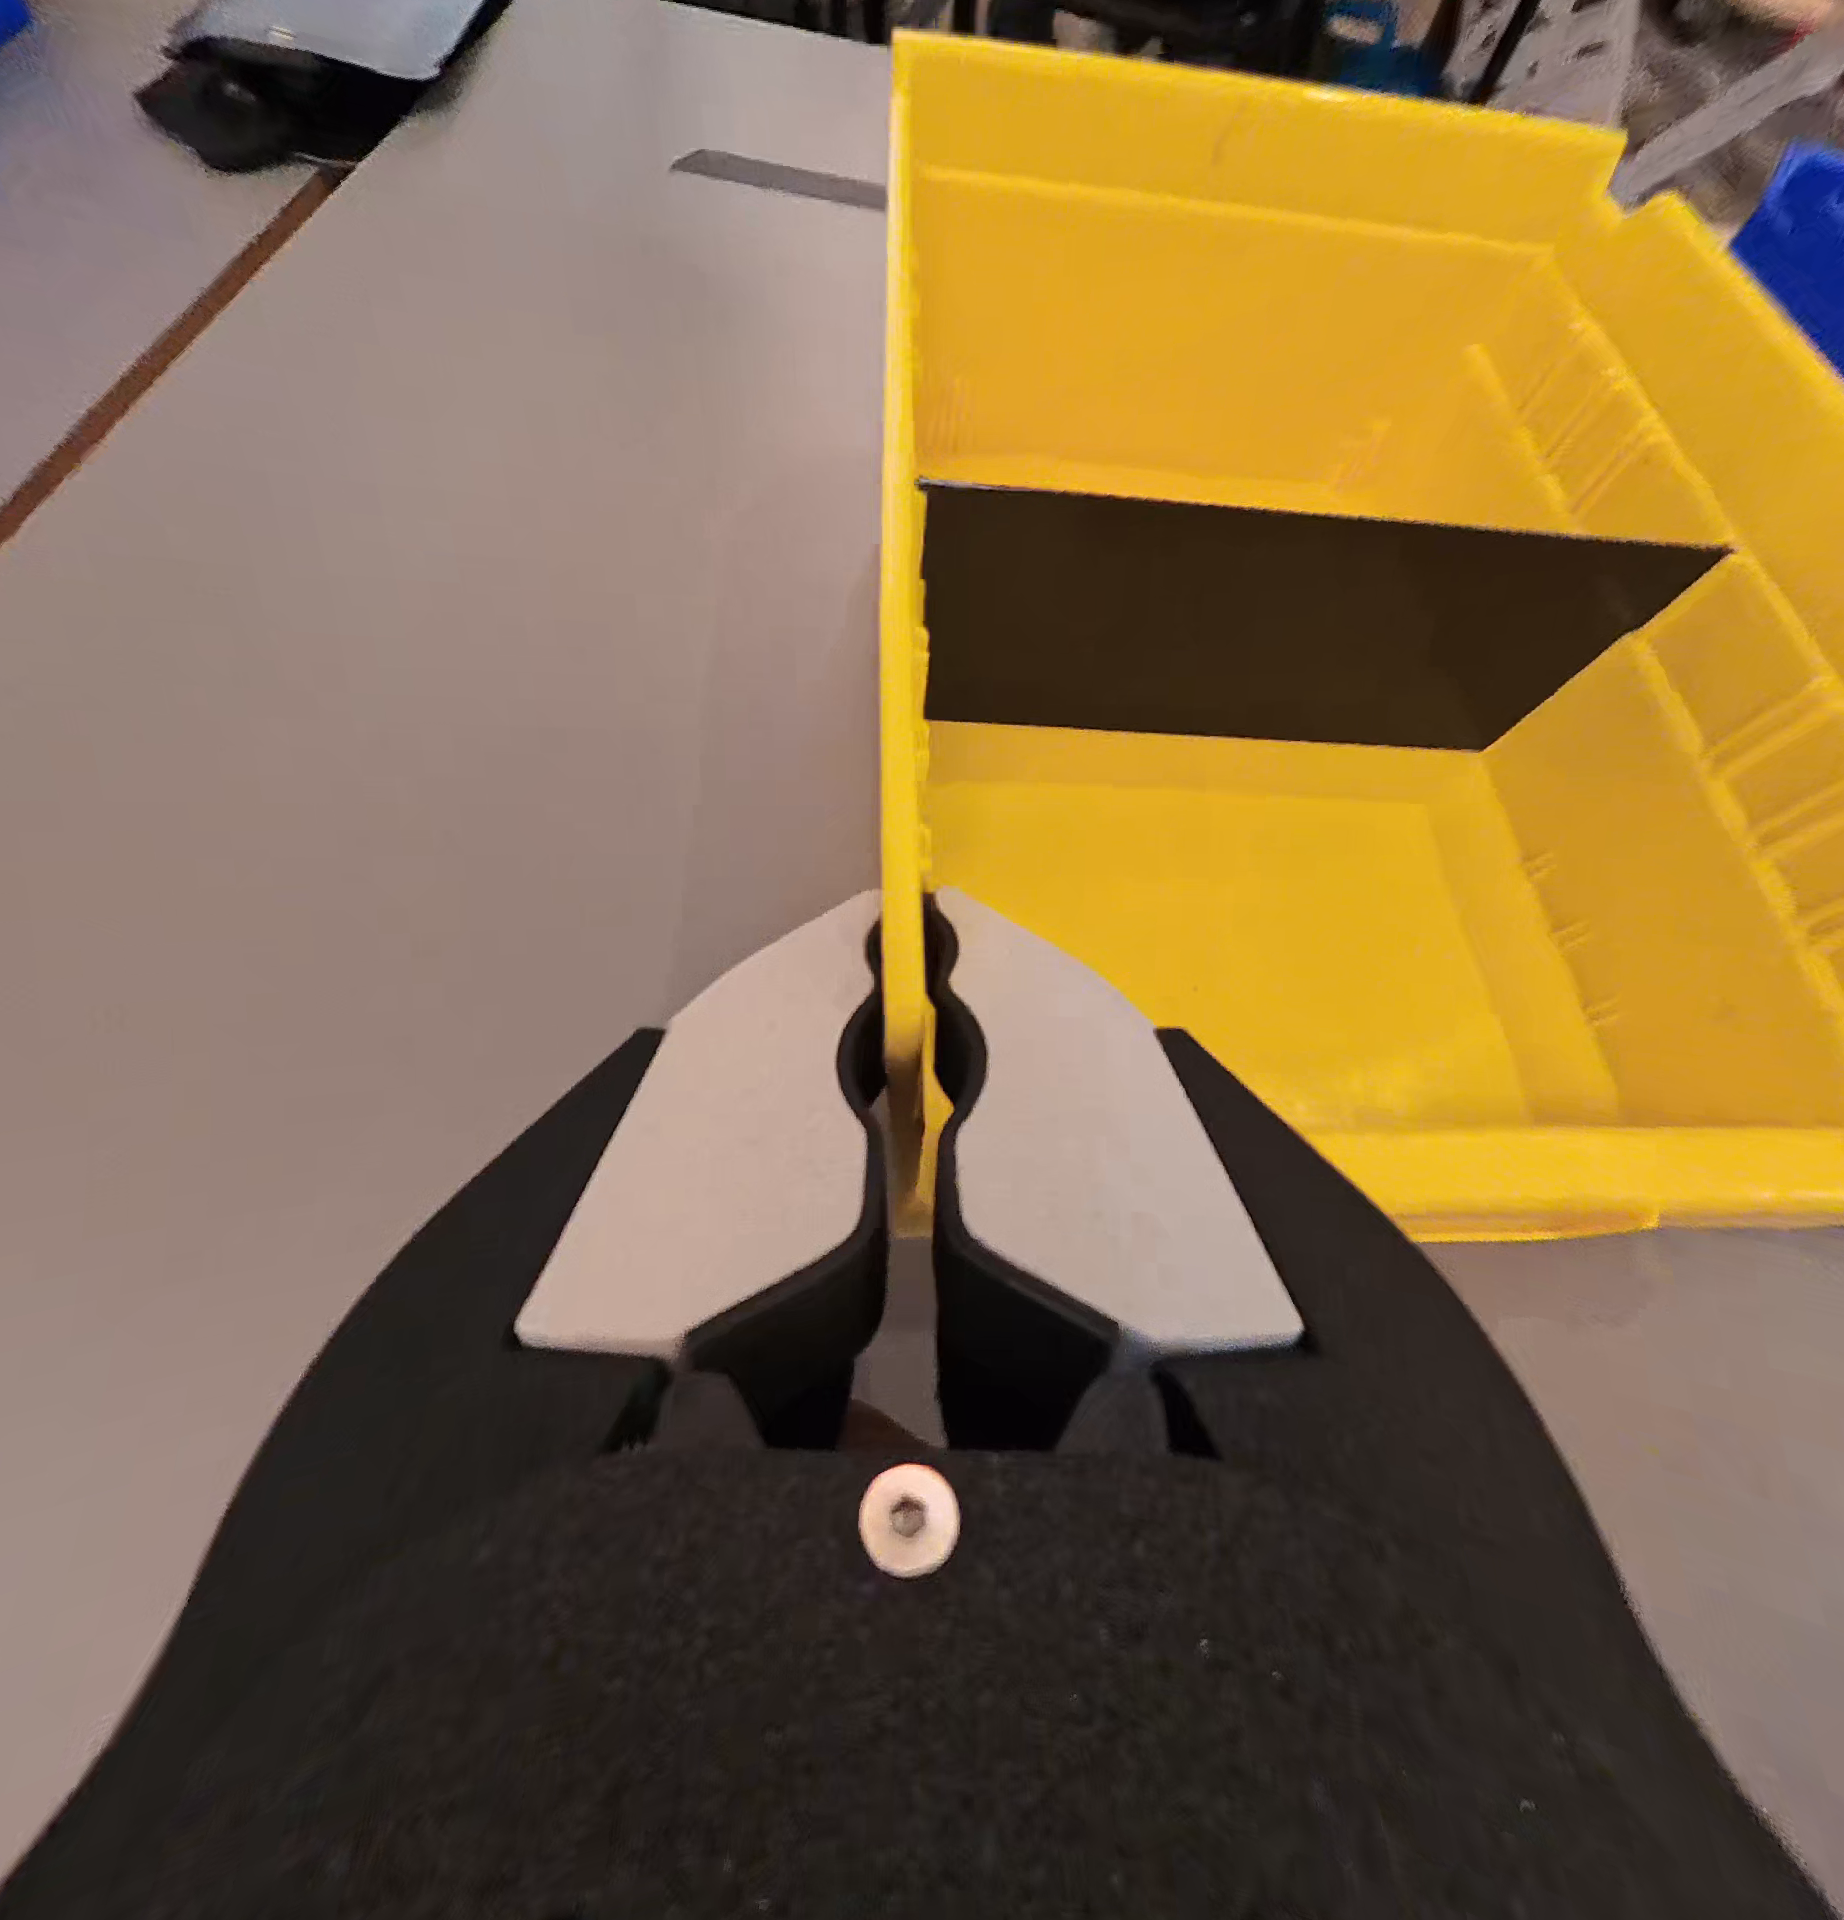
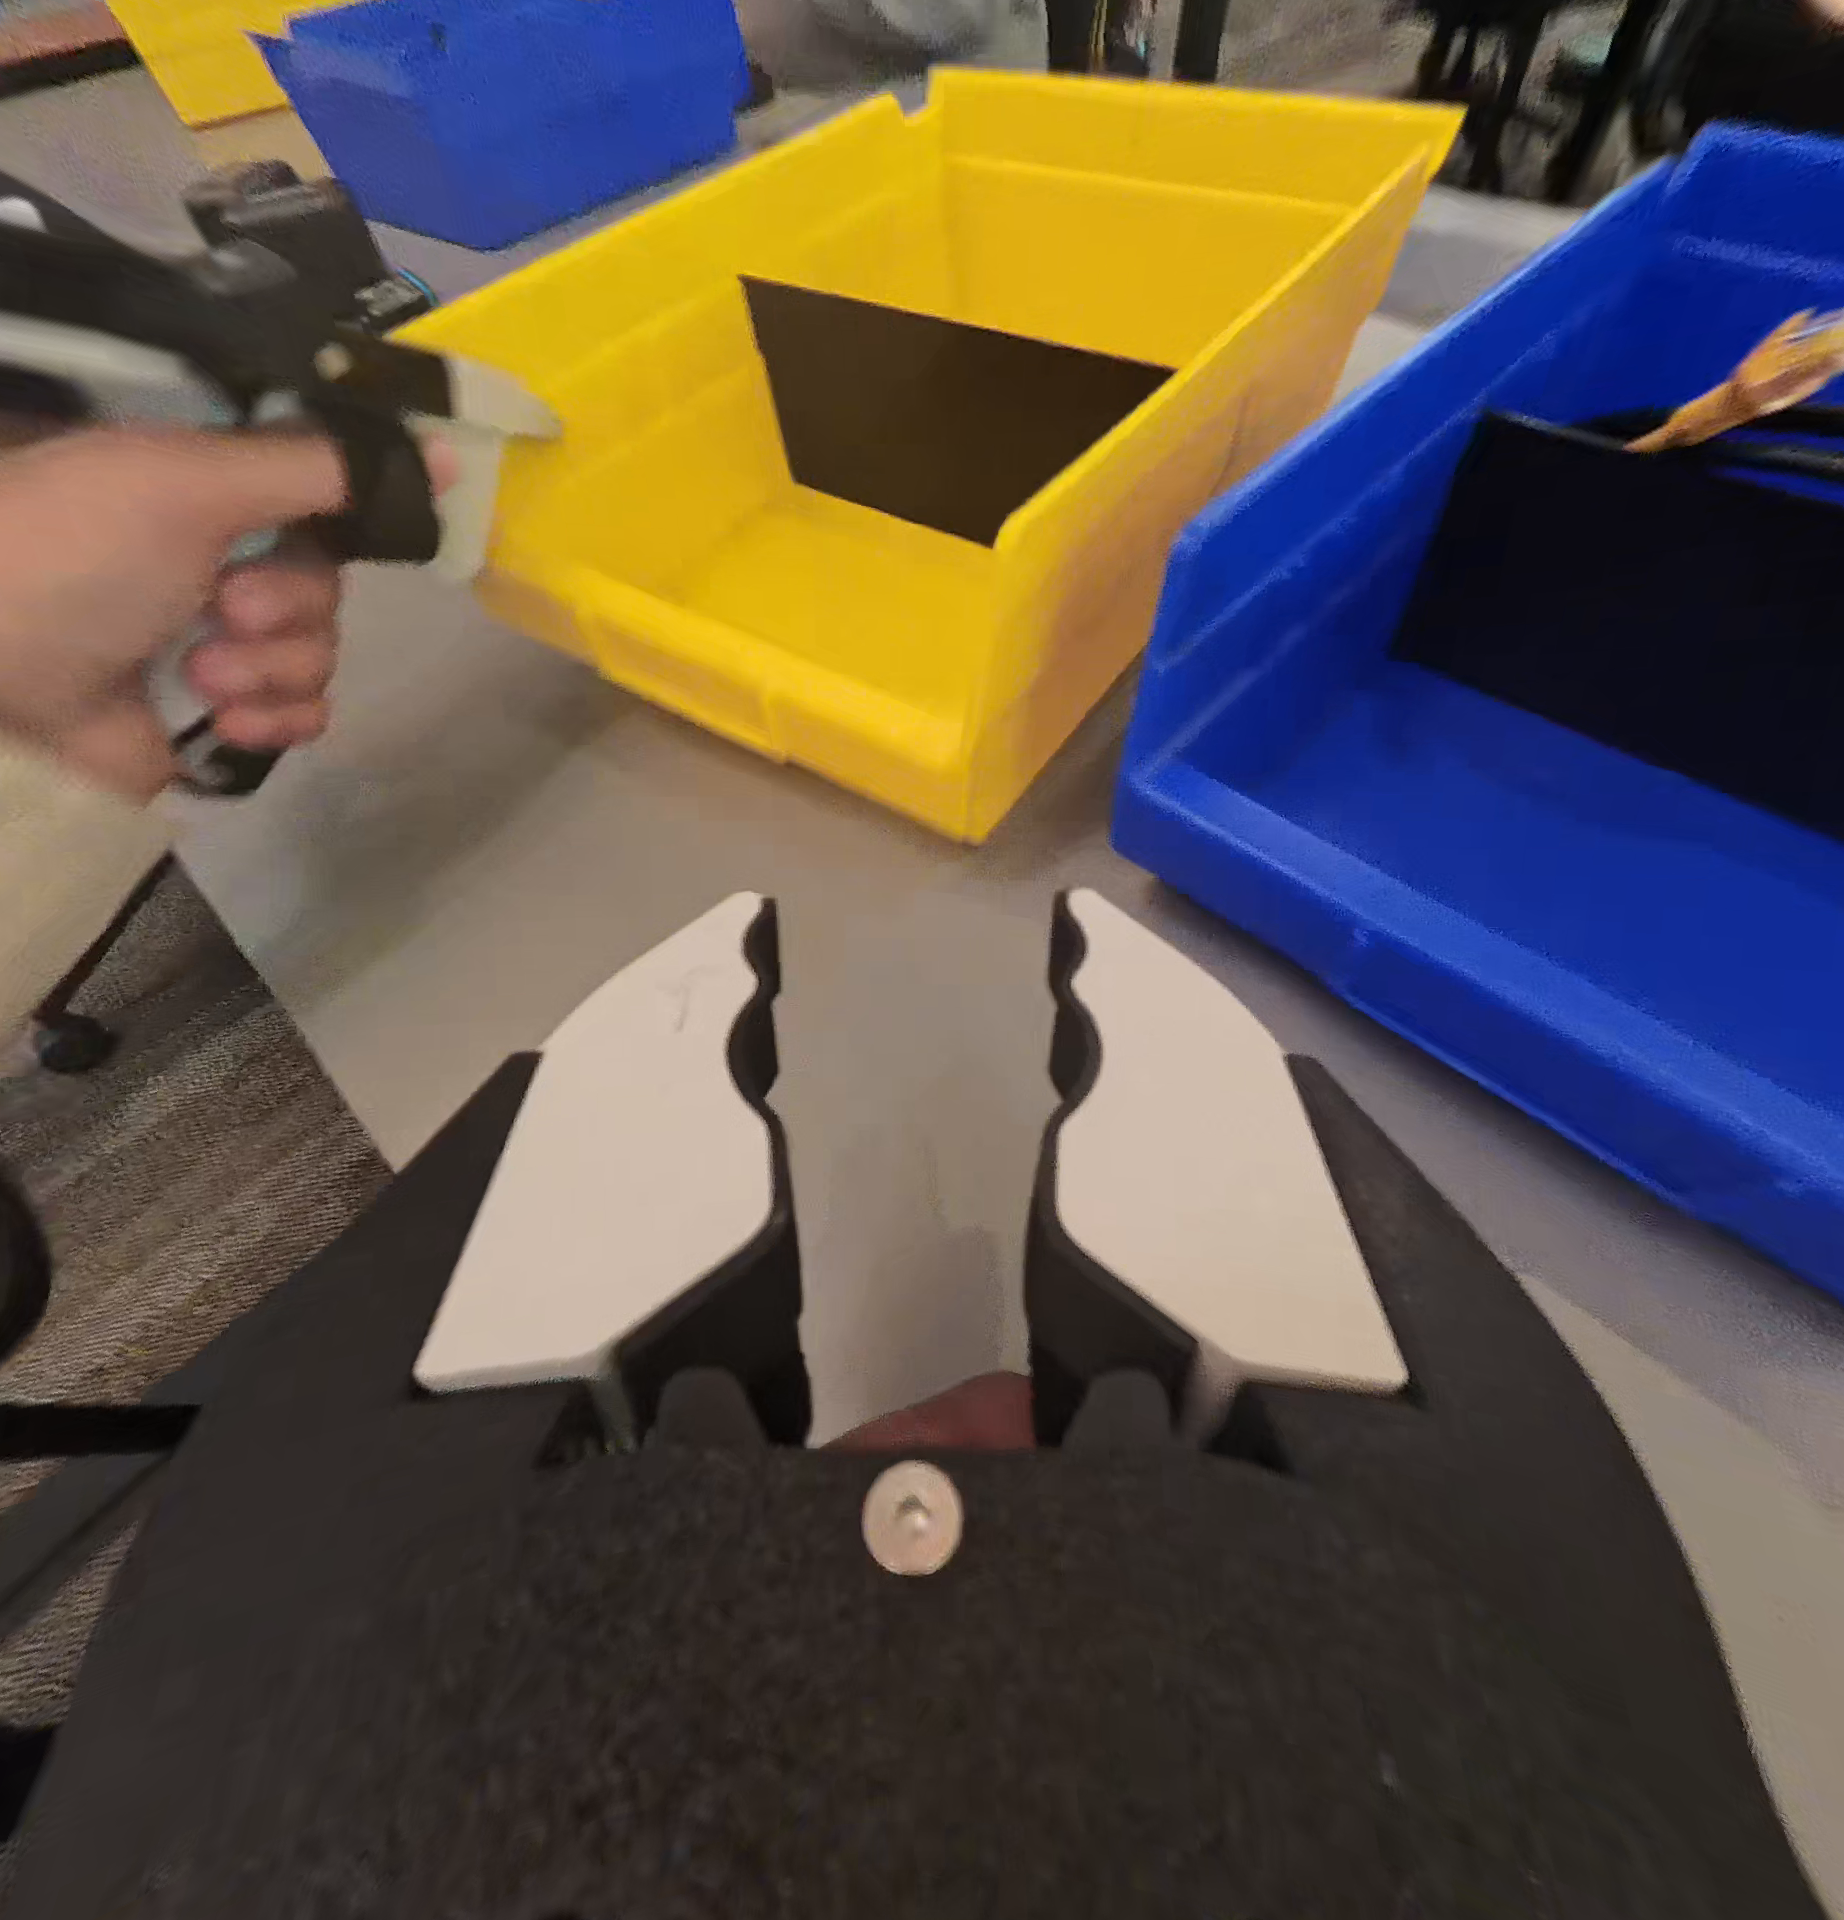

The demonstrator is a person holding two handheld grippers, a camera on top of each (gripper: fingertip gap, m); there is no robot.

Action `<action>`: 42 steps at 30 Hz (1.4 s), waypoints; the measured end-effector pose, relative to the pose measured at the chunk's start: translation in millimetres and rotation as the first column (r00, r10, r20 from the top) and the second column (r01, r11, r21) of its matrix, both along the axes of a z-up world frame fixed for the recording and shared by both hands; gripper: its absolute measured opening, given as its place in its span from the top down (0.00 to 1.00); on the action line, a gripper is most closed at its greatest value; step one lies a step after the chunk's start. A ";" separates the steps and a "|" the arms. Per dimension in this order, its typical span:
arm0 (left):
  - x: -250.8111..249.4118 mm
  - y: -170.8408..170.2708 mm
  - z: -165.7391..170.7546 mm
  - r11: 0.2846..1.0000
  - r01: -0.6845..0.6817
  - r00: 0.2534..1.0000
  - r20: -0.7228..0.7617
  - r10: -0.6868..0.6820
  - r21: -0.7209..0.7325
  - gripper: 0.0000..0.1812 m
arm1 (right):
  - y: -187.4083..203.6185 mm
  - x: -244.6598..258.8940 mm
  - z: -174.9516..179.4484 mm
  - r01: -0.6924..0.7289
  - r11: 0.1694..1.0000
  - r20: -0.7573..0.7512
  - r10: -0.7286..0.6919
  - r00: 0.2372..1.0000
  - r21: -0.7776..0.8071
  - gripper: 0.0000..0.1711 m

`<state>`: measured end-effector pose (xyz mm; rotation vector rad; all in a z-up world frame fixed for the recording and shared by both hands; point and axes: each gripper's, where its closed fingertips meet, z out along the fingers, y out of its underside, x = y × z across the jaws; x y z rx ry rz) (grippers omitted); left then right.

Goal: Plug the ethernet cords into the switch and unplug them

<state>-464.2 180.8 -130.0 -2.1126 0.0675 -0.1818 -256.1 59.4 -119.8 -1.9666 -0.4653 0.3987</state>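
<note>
Jaws of the left gripper [image 1: 905,1049] clench the yellow plastic bin's [image 1: 1261,935] side wall, while the right gripper [image 2: 913,997] hangs released above the grey tabletop [image 2: 897,862].

Ahead of my right tool [image 2: 913,1029]: bare grey desk [image 2: 544,831], open passage.
Right side: blue plastic bin [image 2: 1417,935] blocks.
Far ahead: yellow plastic bin [image 2: 876,727], black divider panel [image 2: 939,416] splitting its open inside.

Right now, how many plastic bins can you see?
4: yellow bin centre, gripped by left gripper; blue bin right; blue and yellow behind. Others may be hidden.
</note>
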 end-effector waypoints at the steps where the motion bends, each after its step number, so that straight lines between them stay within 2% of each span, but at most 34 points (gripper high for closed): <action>1: -1.5 -9.2 -0.1 1.000 -0.012 1.000 -0.021 0.012 0.000 0.99 | 9.1 -9.6 -0.9 0.011 0.999 -0.002 -0.011 1.000 -0.031 0.68; 3: -1.5 -26.2 -0.1 1.000 -0.029 1.000 -0.004 0.029 -0.004 0.99 | 24.3 -24.9 0.8 0.016 0.999 0.000 -0.016 1.000 -0.034 0.65; 6: -4.0 -44.8 -0.1 0.999 -0.049 0.998 -0.029 0.049 -0.003 0.99 | 42.2 -28.8 -2.2 0.080 0.997 0.062 -0.080 0.995 0.002 0.66; 8: -3.6 -53.5 0.0 0.999 -0.048 0.998 -0.027 0.048 -0.001 0.99 | 50.3 -29.4 -6.4 0.119 0.993 0.090 -0.119 0.989 0.004 0.73; 11: -4.4 -64.4 0.1 0.999 -0.045 0.998 -0.034 0.045 0.002 0.99 | 61.1 -23.2 -8.1 0.223 0.975 0.104 -0.224 0.969 0.020 0.91; 16: -12.1 -75.9 7.0 0.999 -0.026 0.996 -0.085 0.028 0.030 0.98 | 58.2 -27.3 -8.7 0.188 0.982 0.150 -0.187 0.971 0.012 0.95; 19: -18.3 -82.0 30.2 0.993 -0.054 0.991 -0.116 0.066 0.108 0.99 | 49.3 -33.8 -1.9 0.143 0.989 0.198 -0.146 0.969 0.027 0.94; 22: -17.2 -92.6 69.1 0.962 -0.085 0.964 -0.223 0.145 0.260 0.99 | 51.8 -32.4 19.6 0.116 0.979 0.252 -0.157 0.955 0.170 0.93; 24: -9.4 -101.2 101.3 0.930 -0.079 0.945 -0.271 0.184 0.358 0.99 | 55.4 -26.4 46.6 0.131 0.957 0.201 -0.186 0.962 0.258 0.93; 27: 11.2 -112.2 146.1 0.889 -0.083 0.944 -0.251 0.215 0.450 0.98 | 56.1 -7.1 97.9 0.166 0.926 0.079 -0.204 0.976 0.339 0.95; 31: 64.8 -104.7 189.5 0.845 -0.060 0.965 -0.184 0.184 0.531 0.98 | 56.0 50.5 159.2 0.226 0.881 0.029 -0.261 0.965 0.416 0.96; 34: 133.3 -80.3 207.0 0.836 0.008 0.988 -0.135 0.079 0.548 0.98 | 56.3 122.4 190.5 0.317 0.839 0.007 -0.356 0.934 0.442 0.97; 38: 262.9 -53.2 210.4 0.840 0.166 0.985 -0.135 -0.112 0.517 0.98 | 48.7 251.5 203.0 0.476 0.785 -0.022 -0.510 0.860 0.396 0.98; 42: 405.2 -49.1 184.1 0.848 0.297 0.955 -0.144 -0.260 0.439 0.97 | 32.1 390.2 189.6 0.625 0.728 -0.045 -0.640 0.767 0.283 0.99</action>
